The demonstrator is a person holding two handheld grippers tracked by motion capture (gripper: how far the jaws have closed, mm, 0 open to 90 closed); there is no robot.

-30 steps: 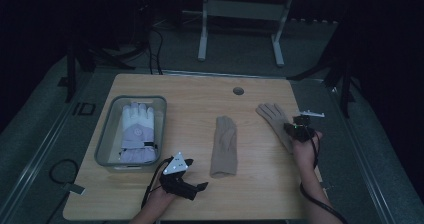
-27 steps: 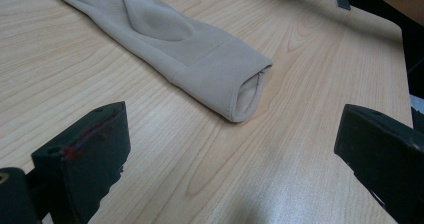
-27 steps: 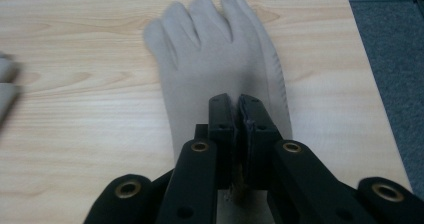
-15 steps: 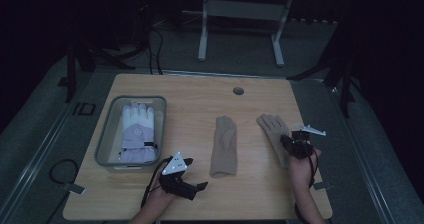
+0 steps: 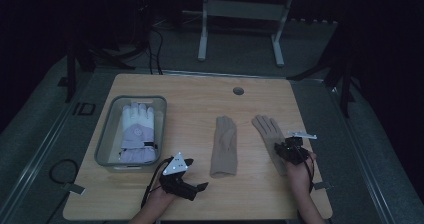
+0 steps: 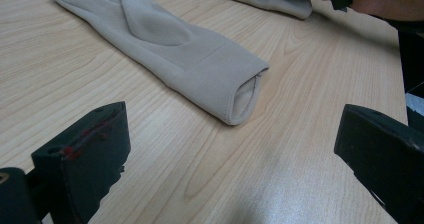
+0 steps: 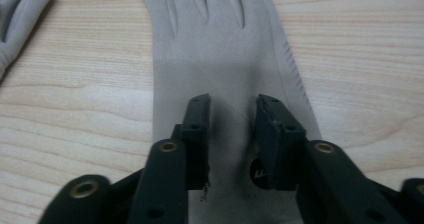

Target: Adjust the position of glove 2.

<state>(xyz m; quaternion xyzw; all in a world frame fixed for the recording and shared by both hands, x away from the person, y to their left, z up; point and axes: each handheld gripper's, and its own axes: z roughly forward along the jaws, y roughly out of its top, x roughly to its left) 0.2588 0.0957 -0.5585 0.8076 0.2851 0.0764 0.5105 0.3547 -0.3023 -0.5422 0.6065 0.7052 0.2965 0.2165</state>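
Note:
Two beige gloves lie flat on the wooden table (image 5: 190,104). One glove (image 5: 223,146) lies in the middle, its cuff (image 6: 240,91) facing my left gripper (image 6: 235,134), which stands wide open a little short of it. That left gripper (image 5: 197,188) rests near the front edge. The other beige glove (image 5: 267,131) lies to the right. My right gripper (image 5: 285,151) sits over its cuff end. Its jaws have just been opening. In the right gripper view the right gripper (image 7: 232,109) stands slightly apart above the flat glove (image 7: 220,49), and the pads do not press on it.
A clear plastic bin (image 5: 107,139) at the left holds a white and lilac padded glove (image 5: 136,131). A round cable hole (image 5: 238,91) sits near the far edge. A stand's legs (image 5: 240,29) rise on the dark floor beyond the table.
My right gripper has come nearer and leftward, bringing the right beige glove with it, and its jaws have parted off the glove. The left gripper has stayed put.

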